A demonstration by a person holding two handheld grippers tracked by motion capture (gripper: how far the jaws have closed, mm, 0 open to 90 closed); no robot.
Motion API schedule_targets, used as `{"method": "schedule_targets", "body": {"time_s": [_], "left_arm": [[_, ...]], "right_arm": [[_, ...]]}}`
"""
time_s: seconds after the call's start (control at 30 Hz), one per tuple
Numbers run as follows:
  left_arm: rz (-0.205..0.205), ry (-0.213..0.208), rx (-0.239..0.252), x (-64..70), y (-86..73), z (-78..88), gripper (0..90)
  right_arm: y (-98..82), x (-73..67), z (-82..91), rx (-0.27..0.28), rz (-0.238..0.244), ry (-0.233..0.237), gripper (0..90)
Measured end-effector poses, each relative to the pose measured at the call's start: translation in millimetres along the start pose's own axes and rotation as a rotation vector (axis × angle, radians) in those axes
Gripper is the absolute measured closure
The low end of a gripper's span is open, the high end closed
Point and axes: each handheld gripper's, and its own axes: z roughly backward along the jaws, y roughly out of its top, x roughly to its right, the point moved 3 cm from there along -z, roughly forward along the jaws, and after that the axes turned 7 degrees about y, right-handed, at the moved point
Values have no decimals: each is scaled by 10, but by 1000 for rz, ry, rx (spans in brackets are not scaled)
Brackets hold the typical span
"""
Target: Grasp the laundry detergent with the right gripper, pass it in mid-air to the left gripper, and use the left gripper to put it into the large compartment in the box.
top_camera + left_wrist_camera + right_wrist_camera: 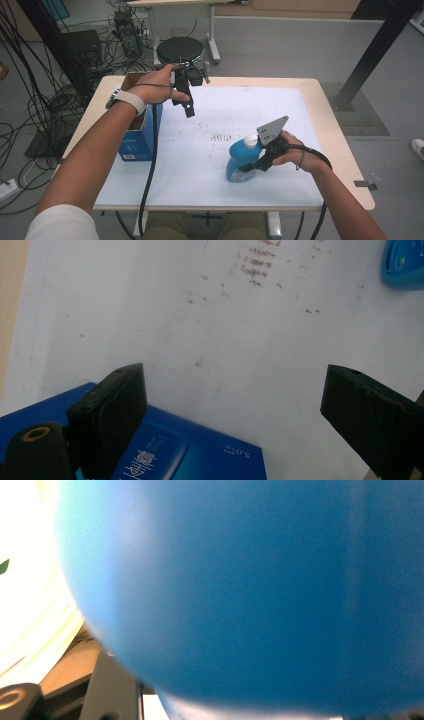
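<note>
Holding the bottle steady is the job here, and it helps to read the scene from the tabletop down. Its white sheet carries everything; the blue box stands open-topped at the sheet's left edge, and the blue bottle with its white cap sits right of the box, well apart from it and nearer the person.

The right gripper has its jaws clamped on the bottle's body from the side away from the box (its own view is a close blur of blue, which fits a tight grip). The bottle looks tipped a little, cap toward the far edge, though I cannot tell whether its base is flat on the sheet.

The left gripper hangs above the sheet just right of the box's far end, jaws spread wide with nothing between them; in its own view the box lies beneath its fingers.

My advice: keep the clamp low on the rounded body so it cannot roll, lift straight up before travelling toward the box, and have the free gripper brace the box wall so the carton does not slide.
</note>
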Motion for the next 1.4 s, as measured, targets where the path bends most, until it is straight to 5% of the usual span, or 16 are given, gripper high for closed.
{"method": "schedule_targets", "body": {"time_s": [1.4], "left_arm": [[6, 4, 6, -2, -16, 24, 118]], "right_arm": [[5, 19, -3, 0, -7, 9, 424]]}}
